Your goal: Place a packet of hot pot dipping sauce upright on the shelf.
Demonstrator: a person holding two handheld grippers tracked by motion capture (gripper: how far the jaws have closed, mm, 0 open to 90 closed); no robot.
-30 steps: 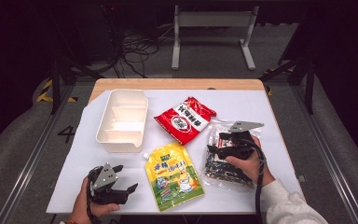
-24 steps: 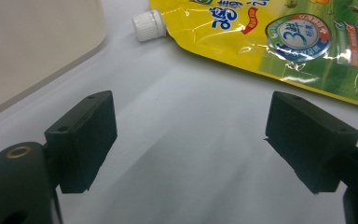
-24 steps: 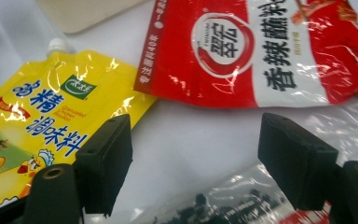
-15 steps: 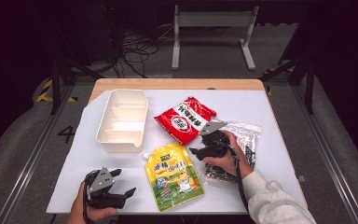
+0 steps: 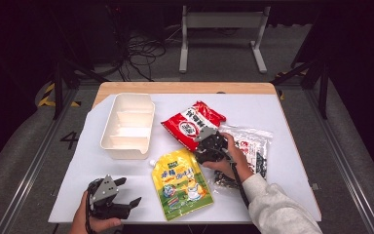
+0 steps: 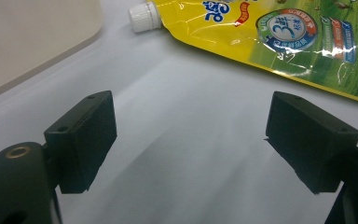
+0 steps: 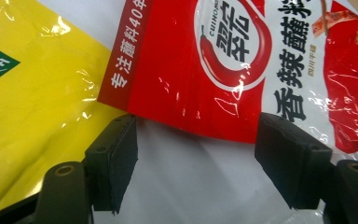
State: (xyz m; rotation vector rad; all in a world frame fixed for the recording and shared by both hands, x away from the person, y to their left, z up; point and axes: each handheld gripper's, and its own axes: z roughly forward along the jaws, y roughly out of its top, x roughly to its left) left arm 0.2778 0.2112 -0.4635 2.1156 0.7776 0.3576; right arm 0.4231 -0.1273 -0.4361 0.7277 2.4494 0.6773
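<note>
A: From above, what do you see?

B: My right gripper (image 5: 202, 141) sits at the near edge of the red packet (image 5: 191, 124), middle of the table (image 5: 282, 122). At nine o'clock from it stands the white tray (image 5: 126, 126), at seven the yellow pouch (image 5: 182, 184), at three the clear bag (image 5: 253, 146). My left gripper (image 5: 126, 192) rests at the table's seven o'clock, holding nothing.

A: And the left gripper view?

B: Jaws spread over bare table; the yellow pouch (image 6: 279, 42) and its white cap (image 6: 144, 17) lie at twelve.

A: The right gripper view?

B: Jaws spread, narrowing slightly, nothing between them. The red packet (image 7: 223, 65) lies just ahead, the yellow pouch (image 7: 32, 102) at ten. I think the packet's edge lies flat, though glare blurs it. Closing now could pinch air, or the slick film may slide away.
</note>
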